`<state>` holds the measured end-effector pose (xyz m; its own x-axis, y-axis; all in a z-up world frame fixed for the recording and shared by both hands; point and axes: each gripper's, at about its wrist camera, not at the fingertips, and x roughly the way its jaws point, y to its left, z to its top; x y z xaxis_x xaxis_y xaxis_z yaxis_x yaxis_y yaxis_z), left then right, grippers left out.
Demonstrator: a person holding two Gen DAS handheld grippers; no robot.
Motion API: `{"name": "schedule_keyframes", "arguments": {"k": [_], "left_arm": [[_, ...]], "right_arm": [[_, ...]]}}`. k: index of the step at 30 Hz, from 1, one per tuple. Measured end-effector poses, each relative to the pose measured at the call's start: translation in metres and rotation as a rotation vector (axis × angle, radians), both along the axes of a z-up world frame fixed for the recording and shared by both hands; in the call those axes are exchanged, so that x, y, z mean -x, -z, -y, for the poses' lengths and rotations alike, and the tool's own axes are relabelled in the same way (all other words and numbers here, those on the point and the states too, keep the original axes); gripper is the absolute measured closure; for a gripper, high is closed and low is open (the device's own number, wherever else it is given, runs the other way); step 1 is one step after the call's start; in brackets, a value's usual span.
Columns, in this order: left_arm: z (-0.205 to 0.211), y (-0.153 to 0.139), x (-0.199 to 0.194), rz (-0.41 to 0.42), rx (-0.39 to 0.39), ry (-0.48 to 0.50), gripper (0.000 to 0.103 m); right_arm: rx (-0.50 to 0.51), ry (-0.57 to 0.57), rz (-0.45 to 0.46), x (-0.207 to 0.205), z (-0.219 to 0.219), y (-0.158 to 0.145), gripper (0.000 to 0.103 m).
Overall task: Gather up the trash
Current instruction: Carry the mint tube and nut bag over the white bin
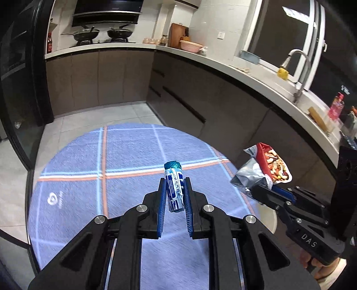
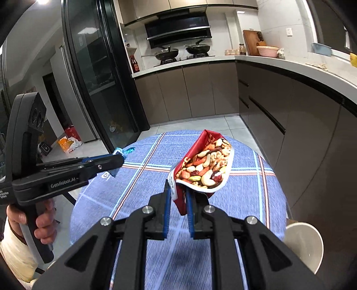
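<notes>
My left tongs are clamped on a wrapper, a rolled blue-and-white tube with a teal twisted top; both blue pads press its sides and it stands nearly upright between them, lifted clear of the table. From the right wrist view the same tongs show side-on, with only the teal tip poking past the fingers.

My right tongs pinch the lower corner of a nut bag, a red snack packet printed with mixed nuts, tilted up and away from the fingers and held above the table. In the left wrist view that bag hangs at the right past the table's edge, its silver inside crumpled and turned outward, gripped by the right tongs.

My left hand wraps the black handle of the left tool. Below both grips, the round table is covered by a blue cloth with white and orange stripes. Just beside its right rim sits a white bin, partly hidden by the tool.

Further out, dark cabinets run under a pale counter, with a tap by the window and two woks on the stove under a black hood. A tall dark glass door stands to the left
</notes>
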<state>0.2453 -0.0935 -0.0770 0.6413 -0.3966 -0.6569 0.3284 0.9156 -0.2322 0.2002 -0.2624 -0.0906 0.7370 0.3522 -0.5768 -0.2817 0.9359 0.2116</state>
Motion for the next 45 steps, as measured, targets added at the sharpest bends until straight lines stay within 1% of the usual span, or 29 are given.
{"name": "schedule_keyframes", "arguments": {"k": [5, 8, 17, 29, 39, 45], "left_arm": [[0.023, -0.004, 0.03, -0.011, 0.021, 0.045, 0.089], [0.039, -0.003, 0.041, -0.007, 0.014, 0.082, 0.089], [0.093, 0.003, 0.062, -0.015, -0.011, 0.177, 0.089], [0.162, 0.018, 0.065, -0.029, -0.072, 0.291, 0.088], [0.219, 0.042, 0.062, -0.065, -0.118, 0.368, 0.088], [0.245, 0.06, 0.056, -0.09, -0.152, 0.4, 0.088]], "right_arm": [[-0.018, 0.031, 0.025, 0.03, 0.018, -0.005, 0.089], [-0.034, 0.055, 0.033, 0.046, 0.032, -0.006, 0.089], [-0.073, 0.13, 0.044, 0.078, 0.073, 0.005, 0.089], [-0.104, 0.235, 0.019, 0.11, 0.132, 0.032, 0.089], [-0.139, 0.31, -0.026, 0.121, 0.178, 0.062, 0.089], [-0.17, 0.353, -0.065, 0.12, 0.203, 0.083, 0.089]]}}
